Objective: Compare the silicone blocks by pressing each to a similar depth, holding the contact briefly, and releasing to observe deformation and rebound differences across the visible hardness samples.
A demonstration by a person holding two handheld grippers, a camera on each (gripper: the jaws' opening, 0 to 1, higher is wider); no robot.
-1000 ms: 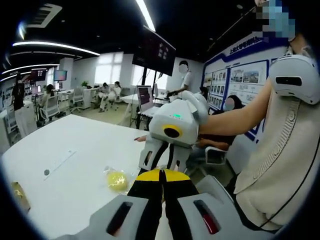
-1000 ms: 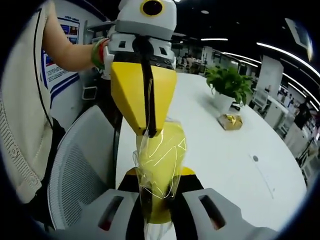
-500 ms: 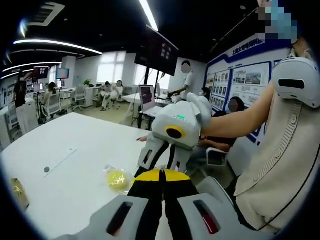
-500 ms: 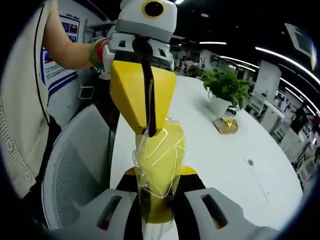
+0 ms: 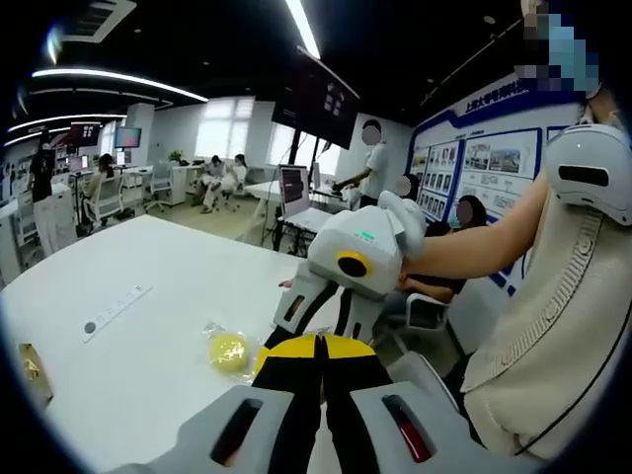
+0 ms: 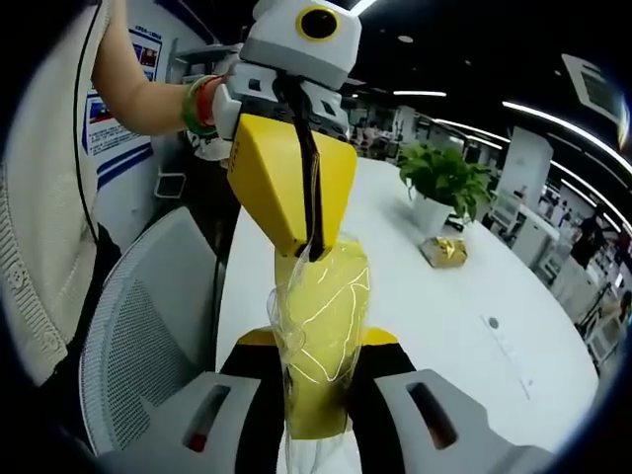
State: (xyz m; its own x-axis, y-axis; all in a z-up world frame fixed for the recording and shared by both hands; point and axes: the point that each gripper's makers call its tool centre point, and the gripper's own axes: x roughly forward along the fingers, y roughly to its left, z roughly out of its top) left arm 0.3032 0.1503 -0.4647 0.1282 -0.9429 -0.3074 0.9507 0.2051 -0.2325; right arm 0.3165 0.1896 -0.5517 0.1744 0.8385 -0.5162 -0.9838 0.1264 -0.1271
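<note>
- Left gripper view: my left gripper [image 5: 321, 348] has its yellow-tipped jaws pressed together, and the right gripper [image 5: 341, 272] sits straight ahead of them, blocking whatever lies between the two. I can't make out from here what my jaws pinch.
- A second yellow block [image 5: 229, 352] in clear wrap lies on the white table [image 5: 118, 355], left of the jaws and apart from them. A gold packet [image 5: 30, 367] sits at the far left edge, partly cut off. A person's arm and pale top take up the right side.
- Right gripper view: my right gripper [image 6: 314, 348] is clamped on a yellow wrapped block [image 6: 321, 326]; its lower end is hidden between the jaws.
- The left gripper [image 6: 314, 252] meets the block's top, jaws closed on the wrap.
- A potted plant [image 6: 442, 186], gold packet [image 6: 444, 251] and mesh chair [image 6: 148, 326] surround it.
</note>
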